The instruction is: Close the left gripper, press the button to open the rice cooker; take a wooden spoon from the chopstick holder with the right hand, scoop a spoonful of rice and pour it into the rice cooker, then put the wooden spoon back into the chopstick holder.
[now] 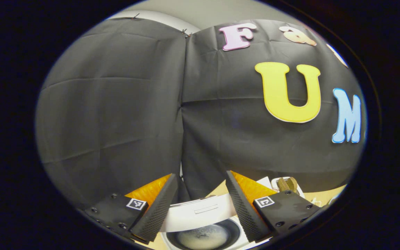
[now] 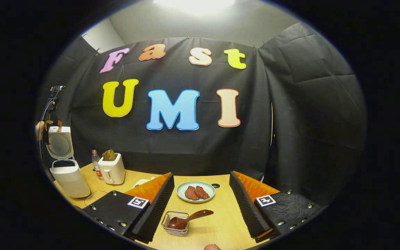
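The white rice cooker [image 2: 69, 178] stands at the table's far left with its lid [image 2: 60, 142] raised. In the left gripper view its inner pot [image 1: 203, 236] lies open just below my left gripper [image 1: 201, 176], whose jaws stand wide apart with nothing between them. In the right gripper view a hand [image 2: 40, 130] holds that gripper just above the raised lid. A dark wooden spoon [image 2: 194, 217] rests with its bowl in the wire chopstick holder [image 2: 175, 225], handle pointing right. My right gripper [image 2: 201, 174] is open above and behind the holder, touching nothing.
A plate [image 2: 186, 184] with two pieces of meat sits beyond the holder. A white toaster [image 2: 111, 170] holding bread and a small bottle [image 2: 96, 166] stand right of the cooker. The toaster [image 1: 286, 184] also shows past my left gripper. Black cloth walls close the back and right.
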`<state>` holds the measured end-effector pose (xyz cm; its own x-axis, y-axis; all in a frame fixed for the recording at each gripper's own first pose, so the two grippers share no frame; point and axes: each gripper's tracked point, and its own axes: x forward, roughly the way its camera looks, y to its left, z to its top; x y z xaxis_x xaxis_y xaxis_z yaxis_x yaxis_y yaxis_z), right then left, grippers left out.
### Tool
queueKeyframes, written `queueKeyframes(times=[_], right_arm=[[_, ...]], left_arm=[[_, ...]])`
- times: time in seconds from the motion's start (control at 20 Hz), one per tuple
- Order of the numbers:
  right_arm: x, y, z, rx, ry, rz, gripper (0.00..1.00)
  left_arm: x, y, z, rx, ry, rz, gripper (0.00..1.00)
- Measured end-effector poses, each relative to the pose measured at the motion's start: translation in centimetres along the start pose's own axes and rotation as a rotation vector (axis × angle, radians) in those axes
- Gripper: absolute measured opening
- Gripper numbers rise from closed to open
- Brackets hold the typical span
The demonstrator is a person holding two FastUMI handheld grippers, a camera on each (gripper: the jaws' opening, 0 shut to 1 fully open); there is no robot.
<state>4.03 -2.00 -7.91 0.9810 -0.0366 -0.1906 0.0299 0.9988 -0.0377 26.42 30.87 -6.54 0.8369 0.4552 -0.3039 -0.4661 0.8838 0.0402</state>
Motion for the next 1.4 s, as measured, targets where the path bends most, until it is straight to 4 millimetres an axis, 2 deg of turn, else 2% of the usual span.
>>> queueKeyframes(times=[0.1,0.15,0.25,0.45,0.7,1.0,1.25,1.4], right_arm=[[0.2,-0.7,-0.3,0.004,0.008,0.007,0.97],[0.1,-1.0,-0.6,0.003,0.013,0.011,0.93],[0.0,-1.5,-0.8,0.002,0.019,0.019,0.97],[0.1,-1.7,-1.4,0.004,0.033,0.043,0.97],[0.1,-1.7,-1.7,-0.009,0.039,0.065,0.97],[0.2,-1.1,-1.9,-0.011,0.05,0.085,0.97],[0.1,-0.1,-1.8,-0.016,0.057,0.098,0.97],[0.0,0.8,-1.7,-0.022,0.052,0.107,0.97]], left_arm=[[-0.9,-0.7,-1.2,0.011,0.006,0.0,0.97],[-1.3,-1.0,-1.6,0.02,0.006,-0.002,0.98],[-2.3,-1.8,-2.7,0.044,0.016,-0.01,0.97],[-3.5,-2.5,-4.7,0.045,0.047,-0.012,0.96],[-5.1,-3.8,-8.4,0.044,0.082,-0.017,0.97],[-6.2,-5.0,-14.5,0.051,0.163,-0.033,0.96],[-6.4,-5.2,-16.9,0.068,0.201,-0.041,0.96],[-6.9,-5.4,-19.1,0.076,0.252,-0.051,0.97]])
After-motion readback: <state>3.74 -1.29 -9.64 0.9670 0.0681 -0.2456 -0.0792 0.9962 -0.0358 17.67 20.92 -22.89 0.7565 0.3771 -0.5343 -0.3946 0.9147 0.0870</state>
